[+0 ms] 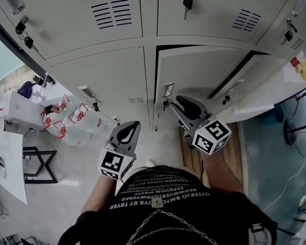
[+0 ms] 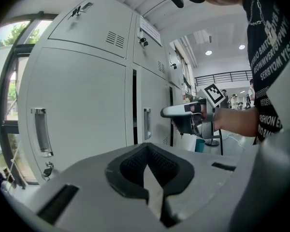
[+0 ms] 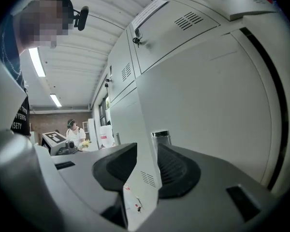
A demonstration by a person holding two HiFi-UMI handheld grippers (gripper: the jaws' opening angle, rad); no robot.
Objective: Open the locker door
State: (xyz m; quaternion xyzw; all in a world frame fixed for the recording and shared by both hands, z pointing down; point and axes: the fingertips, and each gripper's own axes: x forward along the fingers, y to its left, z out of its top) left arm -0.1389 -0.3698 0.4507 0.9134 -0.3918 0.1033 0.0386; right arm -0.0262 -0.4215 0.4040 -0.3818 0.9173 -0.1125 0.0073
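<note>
The grey locker door (image 1: 204, 70) is in the lower row, with a dark gap along its top and right edges. Its metal handle (image 1: 167, 90) sits at the door's left edge. My right gripper (image 1: 181, 102) is level and close in front of that handle (image 3: 160, 135); its jaws stand open with nothing between the pads (image 3: 176, 166). From the left gripper view, the right gripper (image 2: 171, 111) is just right of the handle (image 2: 147, 123). My left gripper (image 1: 126, 129) hangs lower and further left, away from the lockers, shut and empty (image 2: 146, 153).
The neighbouring left door (image 2: 82, 105) has its own handle (image 2: 41, 132) and a key. A key (image 1: 187, 1) hangs in an upper locker. Large water bottles (image 1: 66, 119) and a white table (image 1: 13, 157) stand left. An open door panel (image 1: 260, 93) juts out at the right.
</note>
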